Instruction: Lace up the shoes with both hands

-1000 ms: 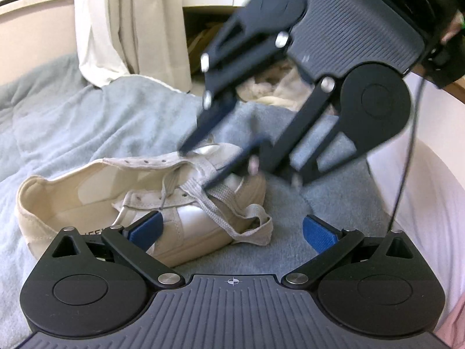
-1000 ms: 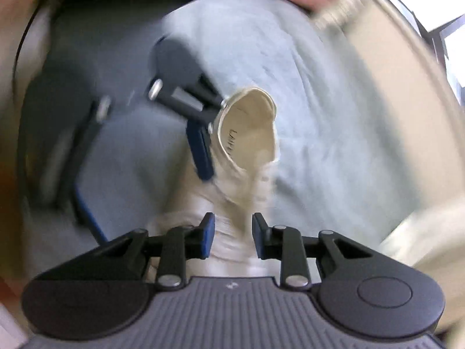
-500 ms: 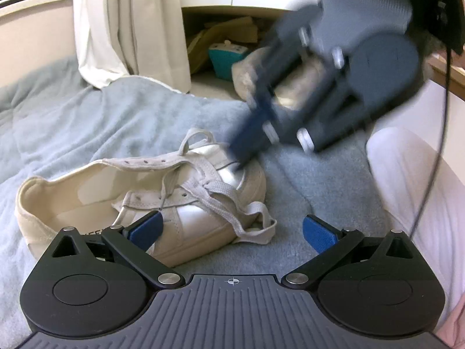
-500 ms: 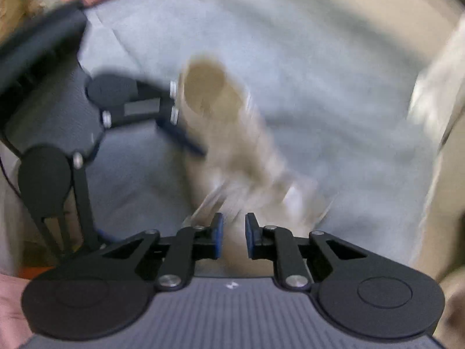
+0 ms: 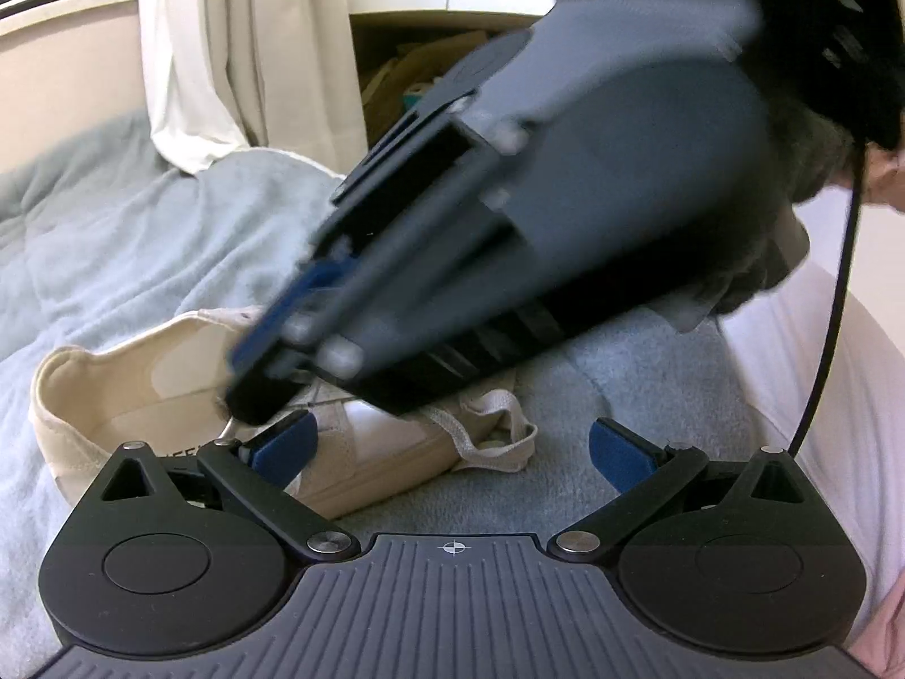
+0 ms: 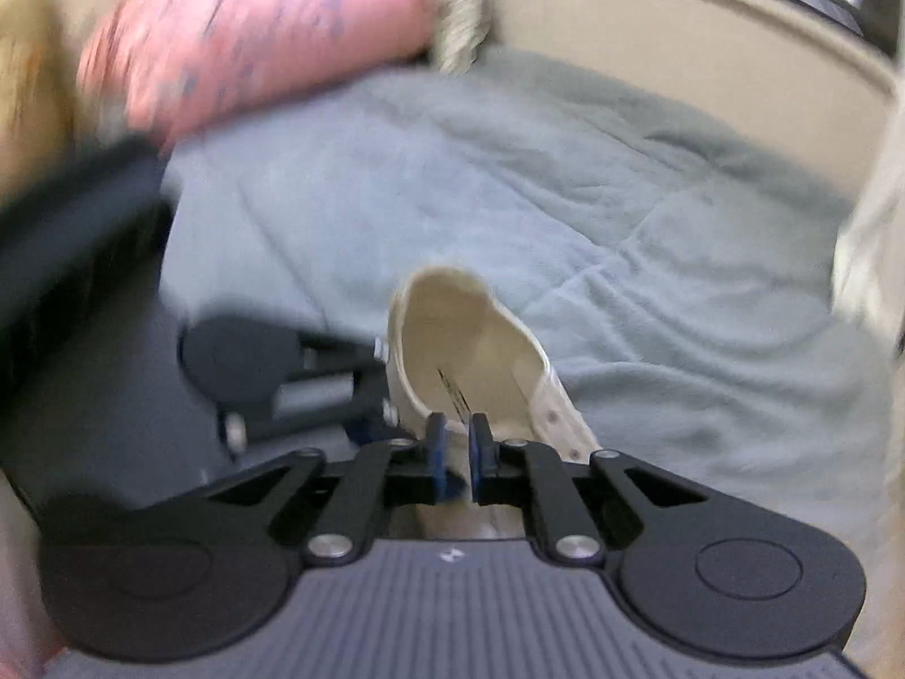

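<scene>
Black linkage grippers, blue-padded jaws, silver screws, ribbed grey bodies, black cable (image 5: 836,305).

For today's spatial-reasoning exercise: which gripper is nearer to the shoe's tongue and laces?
Right. The right gripper reaches down over the shoe, its tips at the tongue and laces. The left gripper hangs back beside the shoe, jaws wide open, one pad in front of its side.

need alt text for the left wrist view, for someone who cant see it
A blurred black right gripper reaches down over a cream canvas shoe lying on its side on a pale blue blanket. The left gripper sits open in the foreground, with a loose beige lace looping off the shoe's toe end.
</scene>
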The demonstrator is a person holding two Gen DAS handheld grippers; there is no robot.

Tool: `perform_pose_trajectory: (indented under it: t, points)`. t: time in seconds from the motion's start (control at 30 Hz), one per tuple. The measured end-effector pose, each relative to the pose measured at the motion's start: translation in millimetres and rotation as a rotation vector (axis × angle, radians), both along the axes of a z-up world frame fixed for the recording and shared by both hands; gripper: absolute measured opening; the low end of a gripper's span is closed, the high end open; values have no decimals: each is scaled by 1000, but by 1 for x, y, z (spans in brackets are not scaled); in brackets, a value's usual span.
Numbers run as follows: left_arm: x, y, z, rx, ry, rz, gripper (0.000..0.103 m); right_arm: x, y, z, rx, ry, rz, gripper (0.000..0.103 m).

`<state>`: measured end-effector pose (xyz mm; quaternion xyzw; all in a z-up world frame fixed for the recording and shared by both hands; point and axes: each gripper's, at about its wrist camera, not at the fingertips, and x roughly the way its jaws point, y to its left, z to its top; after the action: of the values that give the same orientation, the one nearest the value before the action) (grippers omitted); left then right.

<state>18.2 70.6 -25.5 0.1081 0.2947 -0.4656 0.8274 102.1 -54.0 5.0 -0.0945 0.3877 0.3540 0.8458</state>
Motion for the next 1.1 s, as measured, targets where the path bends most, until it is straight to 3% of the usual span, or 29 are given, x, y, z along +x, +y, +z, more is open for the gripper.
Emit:
perform_pose_trajectory:
  t: [0.1, 0.17, 0.27, 0.47, 0.7, 0.77, 0.83, 0.97, 1.1]
  points:
    - [1, 0, 0, -1, 2, 1, 103, 11, -15, -9, 70, 75, -90, 14]
    - [2, 0, -1, -3, -2, 0, 103, 11, -23, -6, 50, 15, -118, 1]
    - [4, -1, 0, -10, -6, 3, 103, 21, -28, 0, -16, -58, -75, 0]
    - [8, 0, -1, -16, -3, 5, 103, 18, -9, 9, -316, -135, 197, 0]
    - [3, 0, -1, -15, -3, 3, 103, 12, 11, -1, -607, -105, 454, 0]
    - [3, -1, -2, -15, -4, 3, 103, 7, 16, -5, -671, -128, 523, 1]
    - [1, -1, -2, -14, -4, 2, 103, -2, 21, -8, -732, -152, 591, 8]
    - [1, 0, -1, -14, -2, -1, 103, -23, 26, -16, -866, -243, 727, 8]
    - [2, -1, 0, -10, -5, -1, 103, -32, 26, -21, -904, -293, 761, 7]
